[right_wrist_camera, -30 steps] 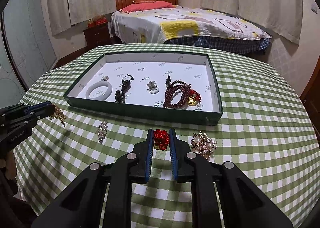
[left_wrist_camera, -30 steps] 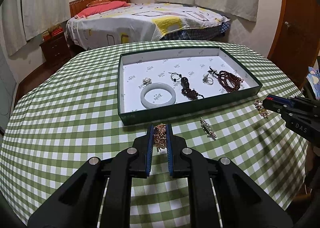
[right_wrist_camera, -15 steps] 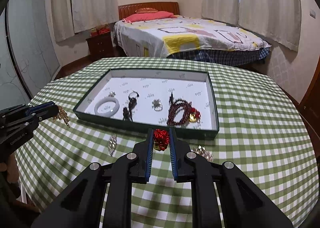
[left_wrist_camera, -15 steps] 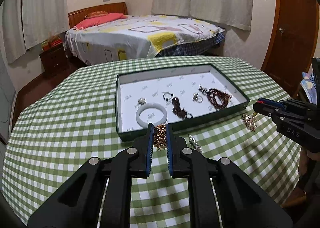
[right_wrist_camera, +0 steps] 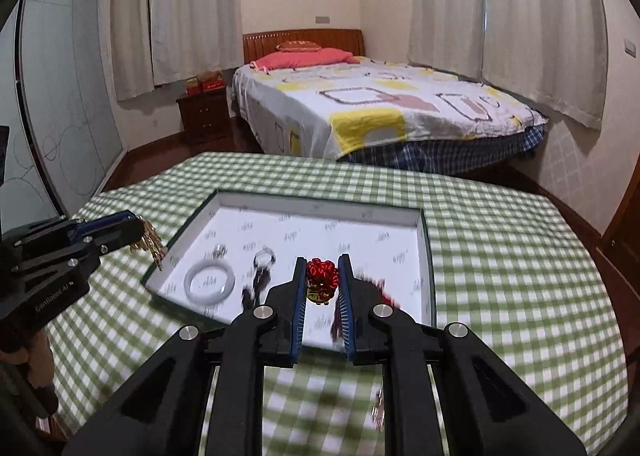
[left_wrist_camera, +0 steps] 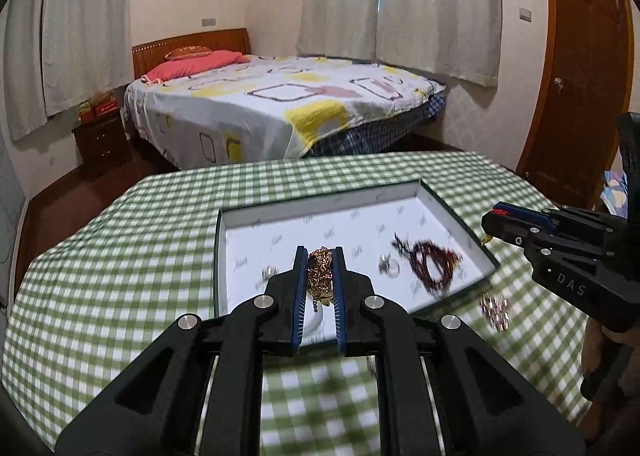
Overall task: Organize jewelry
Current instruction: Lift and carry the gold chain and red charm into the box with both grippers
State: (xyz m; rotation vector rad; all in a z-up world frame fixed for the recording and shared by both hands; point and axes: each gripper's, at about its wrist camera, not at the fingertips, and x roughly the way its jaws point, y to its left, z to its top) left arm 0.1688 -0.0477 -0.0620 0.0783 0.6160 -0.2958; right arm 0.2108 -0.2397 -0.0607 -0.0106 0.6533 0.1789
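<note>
1. Gold chain [left_wrist_camera: 320, 274] hangs bunched lengthwise between the left gripper's [left_wrist_camera: 318, 280] clamped jaws, trailing downward above the tray [left_wrist_camera: 456, 215].
2. Red knot charm [right_wrist_camera: 322, 276], pinched in the right gripper [right_wrist_camera: 322, 288], dangles its gold bell downward over the tray's near edge.

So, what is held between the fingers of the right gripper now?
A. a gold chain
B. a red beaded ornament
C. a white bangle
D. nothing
B: in the right wrist view the right gripper is shut on the red beaded ornament.

Home bedroom, bed [left_wrist_camera: 280, 103], curtains [right_wrist_camera: 540, 27], nightstand [right_wrist_camera: 204, 111]
</note>
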